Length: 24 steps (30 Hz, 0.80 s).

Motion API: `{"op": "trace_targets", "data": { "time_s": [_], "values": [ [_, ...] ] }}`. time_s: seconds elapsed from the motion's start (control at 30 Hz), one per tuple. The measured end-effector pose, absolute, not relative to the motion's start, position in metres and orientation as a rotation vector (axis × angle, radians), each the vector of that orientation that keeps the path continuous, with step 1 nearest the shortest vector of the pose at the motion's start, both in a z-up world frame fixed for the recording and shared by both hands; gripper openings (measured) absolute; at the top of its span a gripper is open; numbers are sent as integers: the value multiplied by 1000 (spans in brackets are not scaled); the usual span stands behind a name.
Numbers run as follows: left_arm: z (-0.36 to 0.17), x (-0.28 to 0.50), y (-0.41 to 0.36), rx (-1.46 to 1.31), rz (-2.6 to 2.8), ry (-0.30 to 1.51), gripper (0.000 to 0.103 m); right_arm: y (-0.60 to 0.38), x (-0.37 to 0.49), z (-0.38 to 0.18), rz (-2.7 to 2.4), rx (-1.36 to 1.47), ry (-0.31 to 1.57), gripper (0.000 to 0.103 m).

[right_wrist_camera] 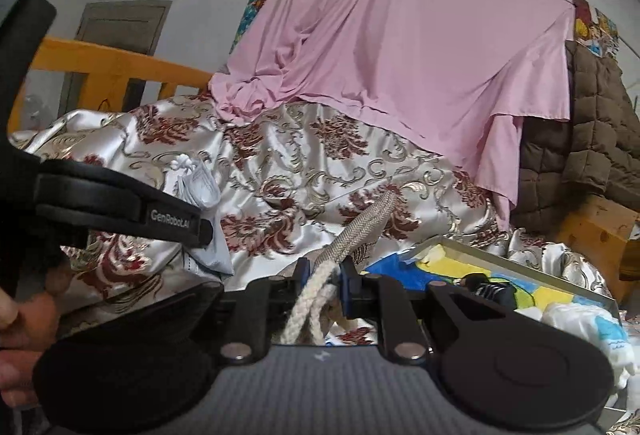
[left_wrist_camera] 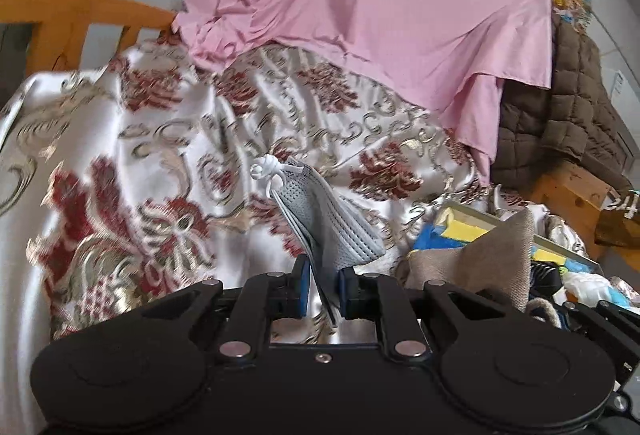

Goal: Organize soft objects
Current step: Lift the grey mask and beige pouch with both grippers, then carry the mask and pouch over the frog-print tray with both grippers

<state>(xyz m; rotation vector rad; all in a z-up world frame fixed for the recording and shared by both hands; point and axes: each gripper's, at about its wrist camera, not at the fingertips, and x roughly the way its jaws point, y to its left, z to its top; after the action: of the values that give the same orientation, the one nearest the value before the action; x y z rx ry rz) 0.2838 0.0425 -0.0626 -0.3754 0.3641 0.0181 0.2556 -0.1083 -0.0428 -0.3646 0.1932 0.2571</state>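
Left wrist view shows the left gripper (left_wrist_camera: 323,289) at the lower middle of the frame, its blue-padded jaws nearly closed and pinching a pale grey perforated mesh pouch (left_wrist_camera: 326,211) by its lower edge. The pouch stands up and leans toward the upper left, a small white knotted plastic tie (left_wrist_camera: 265,168) at its top end. Behind it a shiny white satin bedspread with red and gold floral pattern (left_wrist_camera: 160,139) fills the left and centre, and a pink sheet (left_wrist_camera: 380,7) hangs across the upper part. At the lower right lies a tan burlap bag (left_wrist_camera: 496,255), in front of a shallow grey-rimmed tray with a blue and yellow picture (left_wrist_camera: 472,223).

Right wrist view has the right gripper (right_wrist_camera: 325,285) at the lower middle, its jaws close together and clamped on a braided cream rope handle (right_wrist_camera: 316,299), which runs up into a flat grey-beige woven strap (right_wrist_camera: 368,223) rising toward the centre. The left gripper (right_wrist_camera: 196,231) crosses the left edge, the mesh pouch (right_wrist_camera: 204,187) in its grip, with a person's fingers (right_wrist_camera: 24,319) at the lower left. A brown quilted blanket (right_wrist_camera: 596,139) hangs at the right.
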Motion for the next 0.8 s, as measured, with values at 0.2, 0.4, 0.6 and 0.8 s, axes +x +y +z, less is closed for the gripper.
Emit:
{"op": "trace_targets", "data": {
  "time_s": [0.2,0.4,0.6,0.8],
  "values": [
    [-43,293,21,-353,-31,341,15,-137,275,-22,222,-310,168,16],
    [-24,311,-8,-311,-92,333,15,-183,303,2,189,-222,103,16],
    [-7,350,-58,-157,-190,333,15,-240,331,3,157,-93,80,16],
    [-2,407,-106,-156,-270,390,15,-297,352,-4,83,52,105,16]
  ]
}}
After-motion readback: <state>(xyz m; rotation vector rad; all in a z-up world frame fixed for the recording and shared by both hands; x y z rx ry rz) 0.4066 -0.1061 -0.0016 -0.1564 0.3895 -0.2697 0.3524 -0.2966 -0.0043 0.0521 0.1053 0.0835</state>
